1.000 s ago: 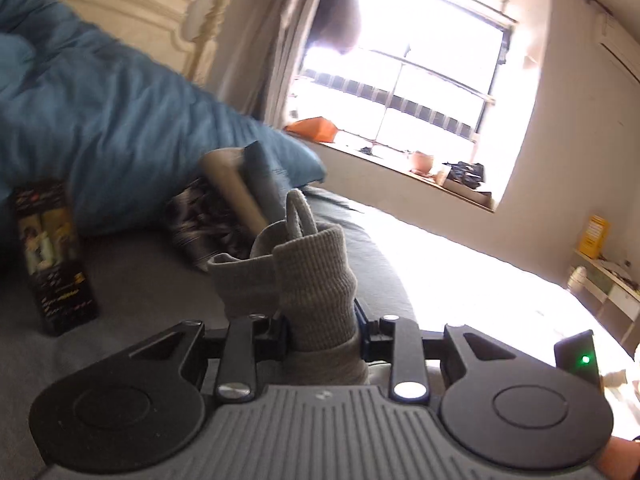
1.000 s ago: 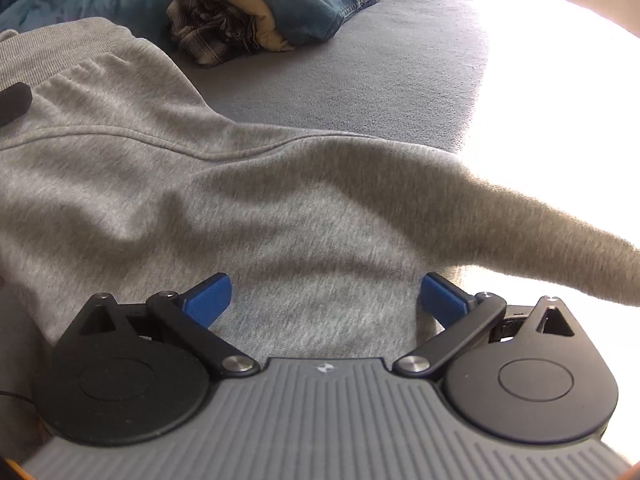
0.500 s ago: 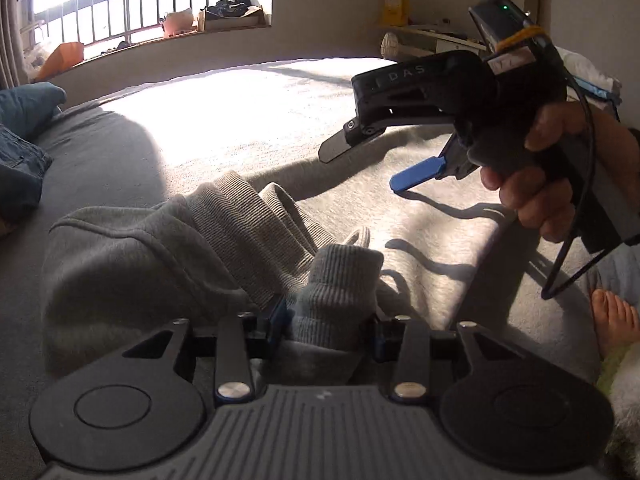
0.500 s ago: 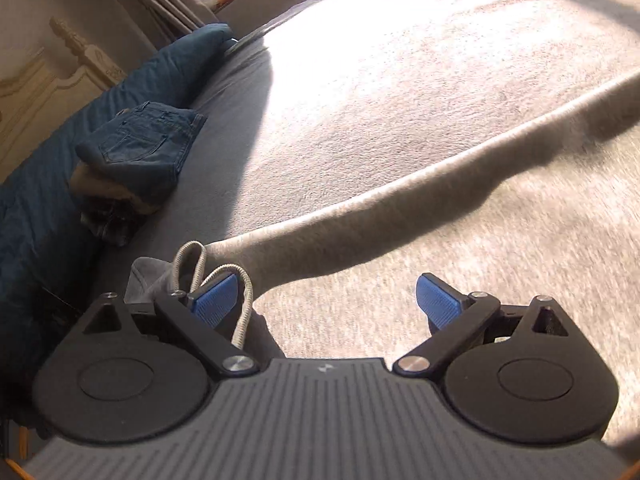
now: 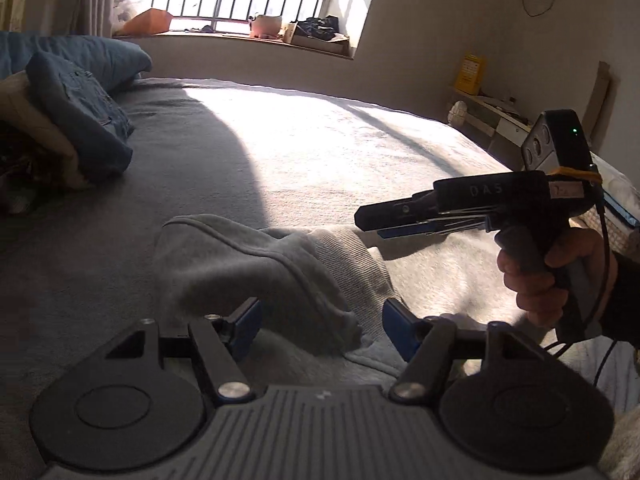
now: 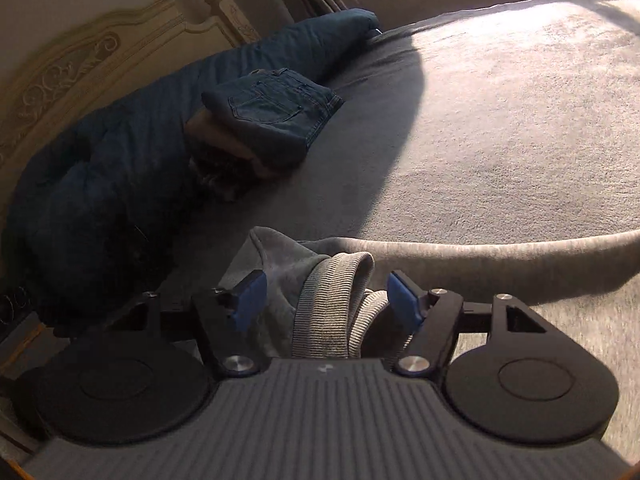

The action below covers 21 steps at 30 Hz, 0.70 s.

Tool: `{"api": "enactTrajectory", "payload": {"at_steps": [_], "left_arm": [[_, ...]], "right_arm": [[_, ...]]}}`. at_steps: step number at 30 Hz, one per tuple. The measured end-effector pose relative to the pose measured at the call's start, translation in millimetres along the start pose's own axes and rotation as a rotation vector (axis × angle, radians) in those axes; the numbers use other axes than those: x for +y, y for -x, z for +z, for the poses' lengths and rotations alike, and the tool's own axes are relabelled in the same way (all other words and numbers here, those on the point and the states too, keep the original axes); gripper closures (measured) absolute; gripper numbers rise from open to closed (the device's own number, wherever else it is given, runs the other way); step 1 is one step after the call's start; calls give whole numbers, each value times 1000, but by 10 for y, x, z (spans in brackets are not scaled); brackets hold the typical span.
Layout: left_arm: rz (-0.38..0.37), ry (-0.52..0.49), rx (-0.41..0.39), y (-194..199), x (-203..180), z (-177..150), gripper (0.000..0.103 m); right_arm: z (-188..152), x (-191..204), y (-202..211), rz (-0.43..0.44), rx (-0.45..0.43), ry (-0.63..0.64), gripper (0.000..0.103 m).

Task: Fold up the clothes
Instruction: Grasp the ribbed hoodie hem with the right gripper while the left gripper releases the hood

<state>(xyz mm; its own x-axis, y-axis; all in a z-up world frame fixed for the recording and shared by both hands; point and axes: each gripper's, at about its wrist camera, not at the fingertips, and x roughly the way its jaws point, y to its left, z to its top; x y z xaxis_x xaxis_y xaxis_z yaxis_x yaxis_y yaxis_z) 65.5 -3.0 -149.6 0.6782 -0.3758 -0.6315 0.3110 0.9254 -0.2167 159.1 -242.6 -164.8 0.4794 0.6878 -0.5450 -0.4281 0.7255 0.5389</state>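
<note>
My left gripper (image 5: 320, 322) has a ribbed grey body, two round black discs at its sides, black linkage arms with silver screws and blue rubber pads (image 5: 248, 320); my right gripper (image 6: 326, 300) is built the same way. From the left wrist view, my right gripper shows a black housing with faint lettering, a dark grip, a black box with a green light and a thin black cable. My right hand (image 5: 548, 276) comes out of a dark sleeve (image 5: 626, 300).

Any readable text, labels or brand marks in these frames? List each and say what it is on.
"DAS": raised letters on the side of the right gripper.
Tag behind those letters: marks too small to read.
Yellow box on the far shelf: print too blurred to read.
Nothing else is legible.
</note>
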Motion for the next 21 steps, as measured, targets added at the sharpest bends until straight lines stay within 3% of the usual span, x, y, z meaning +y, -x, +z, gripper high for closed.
{"api": "enactTrajectory", "payload": {"at_steps": [7, 11, 14, 18, 21], "left_arm": [[64, 74, 45, -8, 211, -194, 37], [65, 97, 37, 9, 302, -243, 37], [66, 91, 32, 5, 364, -266, 37], [71, 85, 35, -52, 449, -300, 37], [77, 93, 30, -64, 477, -294, 38]], "right_arm": [[244, -196, -700, 52, 228, -69, 49], [263, -223, -565, 150, 192, -177, 57], [128, -261, -546, 88, 214, -196, 60], [6, -260, -533, 71, 192, -206, 65], [-7, -206, -490, 78, 173, -212, 91]]}}
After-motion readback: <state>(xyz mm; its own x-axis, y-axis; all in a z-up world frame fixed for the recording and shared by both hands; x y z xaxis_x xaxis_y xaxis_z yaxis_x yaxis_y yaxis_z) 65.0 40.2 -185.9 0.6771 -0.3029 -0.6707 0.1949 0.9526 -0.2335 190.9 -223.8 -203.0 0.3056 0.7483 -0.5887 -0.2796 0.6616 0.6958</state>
